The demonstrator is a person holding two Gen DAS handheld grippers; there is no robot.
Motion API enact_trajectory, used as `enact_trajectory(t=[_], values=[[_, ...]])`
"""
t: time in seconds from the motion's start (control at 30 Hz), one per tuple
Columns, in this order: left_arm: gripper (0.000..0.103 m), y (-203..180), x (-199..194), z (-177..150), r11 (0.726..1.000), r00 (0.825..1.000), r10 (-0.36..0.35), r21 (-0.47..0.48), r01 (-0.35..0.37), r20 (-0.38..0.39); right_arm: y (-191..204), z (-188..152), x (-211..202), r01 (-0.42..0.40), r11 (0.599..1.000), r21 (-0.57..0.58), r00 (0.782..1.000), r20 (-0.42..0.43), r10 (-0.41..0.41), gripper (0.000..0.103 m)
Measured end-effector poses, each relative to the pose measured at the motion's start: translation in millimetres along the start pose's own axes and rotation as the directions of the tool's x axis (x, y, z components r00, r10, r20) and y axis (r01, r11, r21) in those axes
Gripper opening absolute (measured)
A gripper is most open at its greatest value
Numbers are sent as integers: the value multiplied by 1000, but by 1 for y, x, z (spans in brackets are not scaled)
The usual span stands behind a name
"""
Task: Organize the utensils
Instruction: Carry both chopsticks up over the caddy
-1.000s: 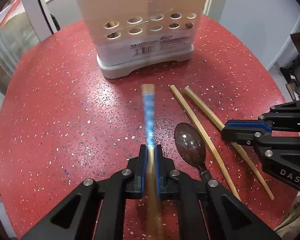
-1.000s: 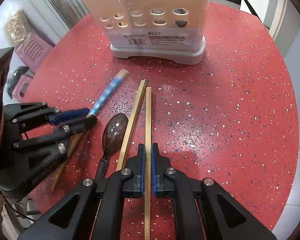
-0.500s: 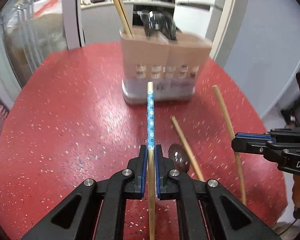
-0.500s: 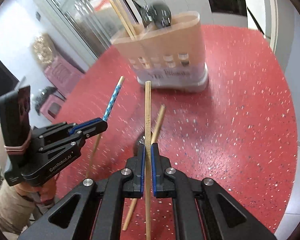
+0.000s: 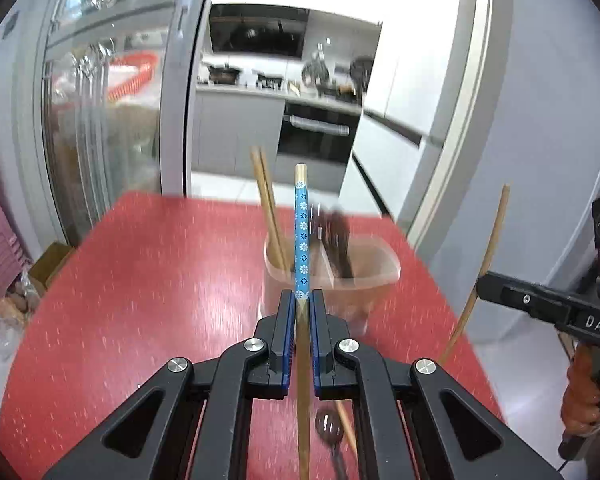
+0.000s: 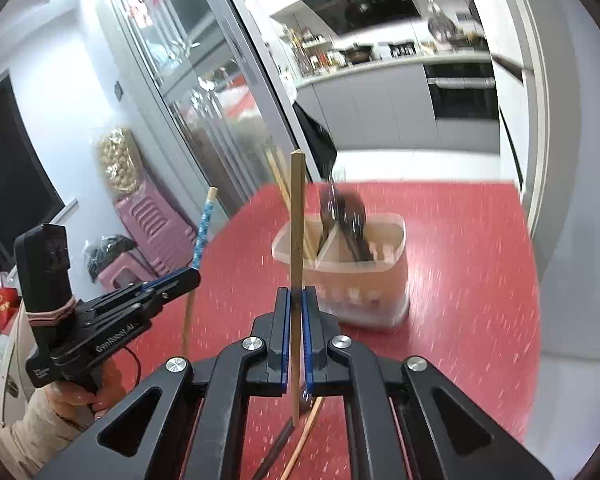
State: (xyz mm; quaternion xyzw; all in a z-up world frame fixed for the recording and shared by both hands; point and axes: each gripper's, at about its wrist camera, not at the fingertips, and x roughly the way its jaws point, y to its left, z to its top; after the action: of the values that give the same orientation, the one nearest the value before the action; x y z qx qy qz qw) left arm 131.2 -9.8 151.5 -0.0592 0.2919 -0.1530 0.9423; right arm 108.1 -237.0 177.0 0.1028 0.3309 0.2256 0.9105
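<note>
Two grippers each clamp one chopstick: the left gripper (image 5: pixel 302 300) pinches the blue-patterned chopstick (image 5: pixel 301 236) at frame centre, and the right gripper (image 6: pixel 296 296) pinches a plain wooden chopstick (image 6: pixel 297 220). Straight beyond both tips, mid-frame, stands the beige utensil holder (image 6: pixel 380 280) on the red table (image 6: pixel 480 280), already holding two chopsticks (image 5: pixel 270 216) and dark utensils (image 6: pixel 348 216). Low in the left view, under the jaws, a dark spoon (image 5: pixel 329 426) and another chopstick (image 5: pixel 346 420) lie on the table.
</note>
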Motion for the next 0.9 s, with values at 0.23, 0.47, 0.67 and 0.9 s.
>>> enact_trajectory(t=[0.23, 0.47, 0.67, 0.9], values=[[33, 5, 7, 59, 1000, 993, 7, -22, -4, 120, 8, 56, -1, 57, 997, -60, 995, 86, -51, 6], [33, 4, 40, 92, 998, 980, 14, -57, -3, 198, 3, 97, 11, 106, 992, -72, 985, 143, -95, 6], [33, 7, 71, 101, 993, 967, 8, -114, 22, 253, -6, 116, 30, 143, 986, -80, 978, 161, -129, 6], [33, 7, 107, 100, 991, 955, 40, -136, 0, 294, -13, 115, 59, 173, 976, -131, 974, 169, -150, 6]])
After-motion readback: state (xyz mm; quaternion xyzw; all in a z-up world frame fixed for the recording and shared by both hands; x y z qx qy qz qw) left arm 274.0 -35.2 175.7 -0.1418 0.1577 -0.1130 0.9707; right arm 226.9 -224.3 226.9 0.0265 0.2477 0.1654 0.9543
